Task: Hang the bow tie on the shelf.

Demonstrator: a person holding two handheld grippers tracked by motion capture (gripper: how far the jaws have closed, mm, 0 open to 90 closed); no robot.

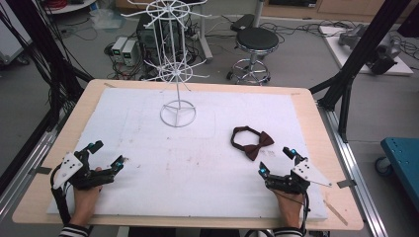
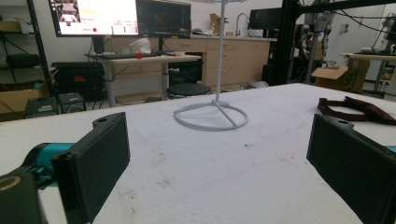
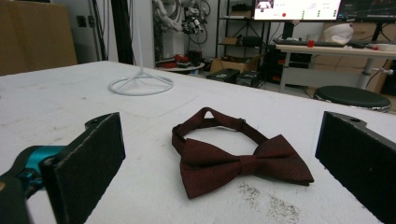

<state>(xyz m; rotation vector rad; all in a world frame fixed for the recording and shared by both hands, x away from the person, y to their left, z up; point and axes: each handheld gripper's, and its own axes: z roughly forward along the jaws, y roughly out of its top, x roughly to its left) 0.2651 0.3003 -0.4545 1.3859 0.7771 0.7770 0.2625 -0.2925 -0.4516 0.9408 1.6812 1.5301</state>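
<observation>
High view: the bow tie (image 1: 252,142) is laid flat at centre right on the table (image 1: 197,163), just above the right claw (image 1: 277,160), whose jaws are spread wide and empty, framing it for pickup; the left claw (image 1: 106,154) is likewise open, parked at lower left

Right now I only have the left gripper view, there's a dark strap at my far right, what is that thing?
Observer: It is a dark red bow tie with its neck strap in a loop, lying flat on the white mat.
Operator: Which gripper is nearer to it?
Observer: The right gripper; the tie lies just ahead of its open jaws, untouched.
Operator: And that white ring in front of me?
Observer: It is the base of a tall white wire rack with two tiers of spokes, all bare.
</observation>
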